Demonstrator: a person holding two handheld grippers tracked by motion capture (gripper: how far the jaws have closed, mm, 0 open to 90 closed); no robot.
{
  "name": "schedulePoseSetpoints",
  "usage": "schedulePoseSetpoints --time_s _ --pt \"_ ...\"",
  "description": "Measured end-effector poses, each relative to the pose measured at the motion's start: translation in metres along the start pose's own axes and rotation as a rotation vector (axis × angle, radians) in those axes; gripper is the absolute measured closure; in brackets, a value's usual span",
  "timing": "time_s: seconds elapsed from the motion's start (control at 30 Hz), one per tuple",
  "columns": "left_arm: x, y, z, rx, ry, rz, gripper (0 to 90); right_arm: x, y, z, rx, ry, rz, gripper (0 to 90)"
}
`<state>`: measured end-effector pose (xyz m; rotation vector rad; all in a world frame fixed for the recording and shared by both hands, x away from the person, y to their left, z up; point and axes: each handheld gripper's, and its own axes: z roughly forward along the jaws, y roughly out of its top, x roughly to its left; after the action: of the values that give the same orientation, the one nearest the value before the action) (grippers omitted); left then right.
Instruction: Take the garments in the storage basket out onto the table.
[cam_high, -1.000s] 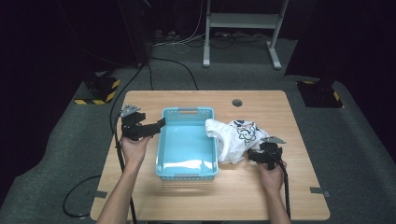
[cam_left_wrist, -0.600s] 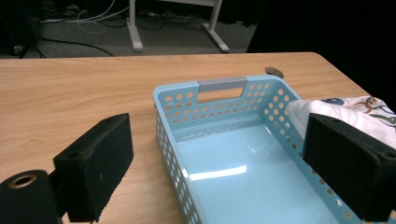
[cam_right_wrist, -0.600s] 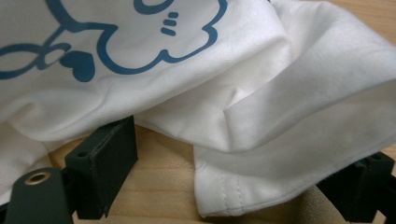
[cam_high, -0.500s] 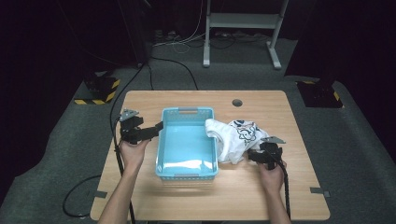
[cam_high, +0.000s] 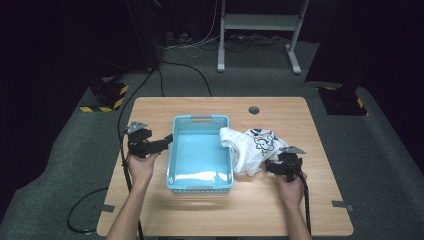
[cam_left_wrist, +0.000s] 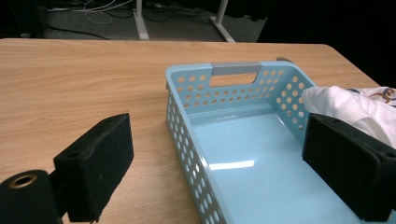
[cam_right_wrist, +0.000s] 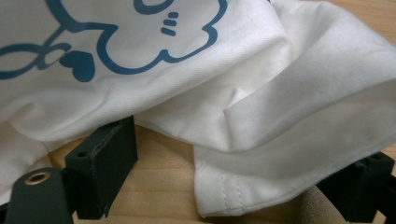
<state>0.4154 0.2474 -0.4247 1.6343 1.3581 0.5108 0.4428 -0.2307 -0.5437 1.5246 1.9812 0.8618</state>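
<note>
A light blue perforated basket (cam_high: 176, 150) stands empty in the middle of the wooden table. A white T-shirt with a blue cartoon print (cam_high: 252, 145) lies crumpled to its right, one fold hanging over the basket's right rim. My left gripper (cam_high: 166, 141) is at the basket's left rim, open. In the left gripper view the basket's left wall (cam_left_wrist: 184, 135) runs between the wide jaws of my left gripper (cam_left_wrist: 219, 172). My right gripper (cam_high: 272, 167) is at the shirt's near edge, open. In the right gripper view the shirt's hem (cam_right_wrist: 243, 186) lies between its jaws, which are apart.
The table (cam_high: 150, 210) has bare wood in front of the basket and at the far left. A round cable hole (cam_high: 254, 109) sits near the far edge. Cables trail off the table's left side to the carpet. A white desk frame (cam_high: 260, 30) stands behind.
My left gripper has shifted slightly toward the person along the basket's left rim. The right gripper and the shirt have stayed put.
</note>
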Motion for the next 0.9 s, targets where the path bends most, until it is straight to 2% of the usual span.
schedulePoseSetpoints --time_s 0.63,0.9 --pt "0.008 -0.013 0.003 0.009 0.019 -0.027 9.4 0.000 0.000 0.000 0.000 0.000 0.000 12.9" --pt "0.014 -0.021 0.006 0.025 0.046 -0.042 9.6 0.000 0.000 0.000 0.000 0.000 0.001 12.9"
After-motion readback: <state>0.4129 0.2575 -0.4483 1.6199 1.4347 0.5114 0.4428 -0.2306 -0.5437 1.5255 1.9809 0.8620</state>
